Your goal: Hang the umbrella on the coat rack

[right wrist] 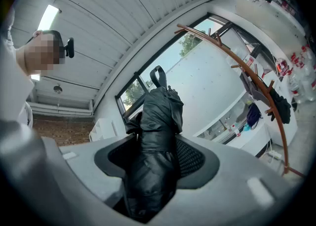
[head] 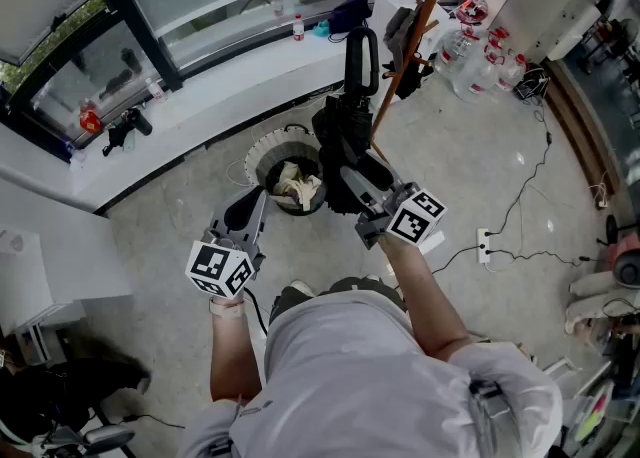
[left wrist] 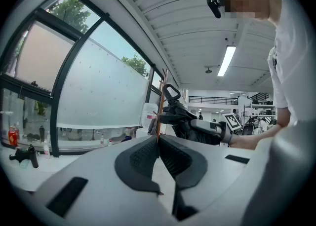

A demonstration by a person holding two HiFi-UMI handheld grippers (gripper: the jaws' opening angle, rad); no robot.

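A black folded umbrella (head: 343, 141) is held upright with my right gripper (head: 352, 184) shut on its lower body. In the right gripper view the umbrella (right wrist: 154, 156) fills the gap between both pads, and its loop handle (right wrist: 158, 77) points up and away. In the head view the handle (head: 362, 58) is close beside the orange-brown coat rack pole (head: 412, 41); I cannot tell whether they touch. My left gripper (head: 246, 214) hangs lower left, shut and holding nothing. In its own view the left gripper (left wrist: 158, 141) has its pads together, with the umbrella (left wrist: 180, 116) ahead.
A round bin (head: 290, 181) with crumpled paper stands on the floor just left of the umbrella. Dark items (right wrist: 281, 106) hang from the rack's pegs. A white window ledge (head: 230, 86) runs behind. Water bottles (head: 480, 56) and cables (head: 520, 196) lie to the right.
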